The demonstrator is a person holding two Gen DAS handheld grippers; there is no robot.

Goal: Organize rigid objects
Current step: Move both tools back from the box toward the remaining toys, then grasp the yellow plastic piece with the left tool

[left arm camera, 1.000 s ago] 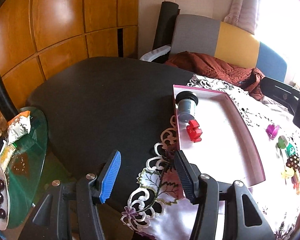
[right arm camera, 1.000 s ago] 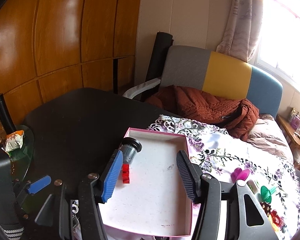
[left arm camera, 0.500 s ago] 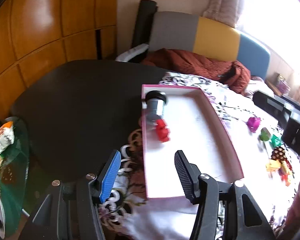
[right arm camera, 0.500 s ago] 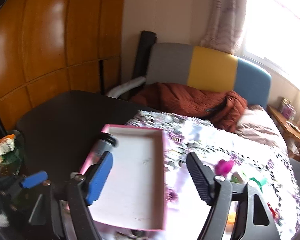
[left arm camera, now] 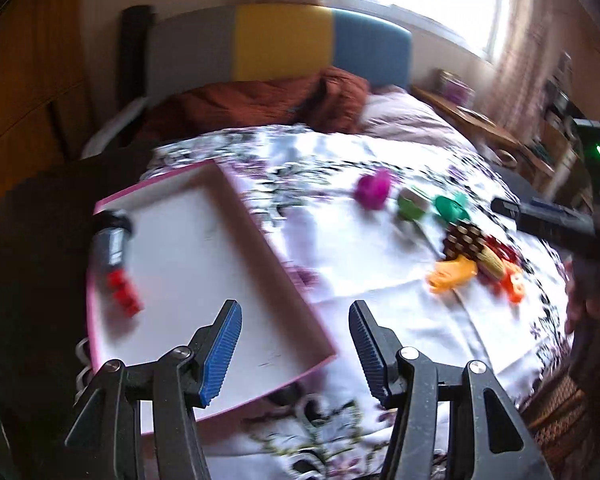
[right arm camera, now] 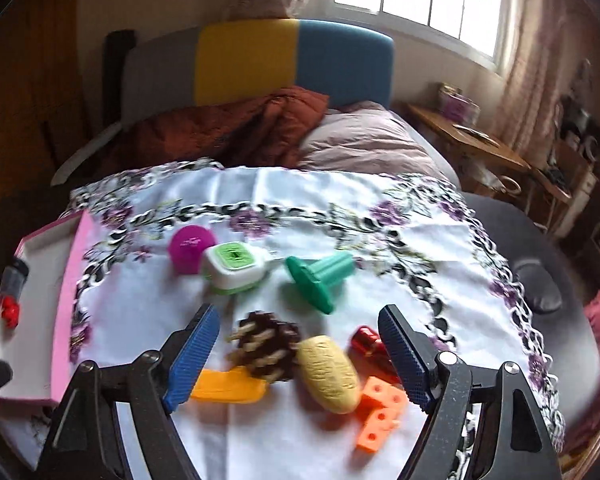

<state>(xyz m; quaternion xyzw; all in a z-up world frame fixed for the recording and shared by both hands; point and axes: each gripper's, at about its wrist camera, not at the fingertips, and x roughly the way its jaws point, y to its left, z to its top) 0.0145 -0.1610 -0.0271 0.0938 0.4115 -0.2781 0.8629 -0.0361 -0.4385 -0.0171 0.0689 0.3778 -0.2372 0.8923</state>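
Two pieces are already lying in the pink tray, at its far left edge: a grey cylinder and, just nearer, a red block. The rest is still being left loose on the cloth, well right of the tray: a magenta cap touching a green-and-white timer, a green spool, and nearer, bunched together, a pinecone, a corn cob, a yellow piece, orange blocks and a red roll. The right gripper is being held over this near cluster, its jaws having just been opening and now standing wide, with nothing pinched. The left gripper is being held open and empty over the tray's near right corner. The sorting is judged to be barely begun, with eight pieces remaining.
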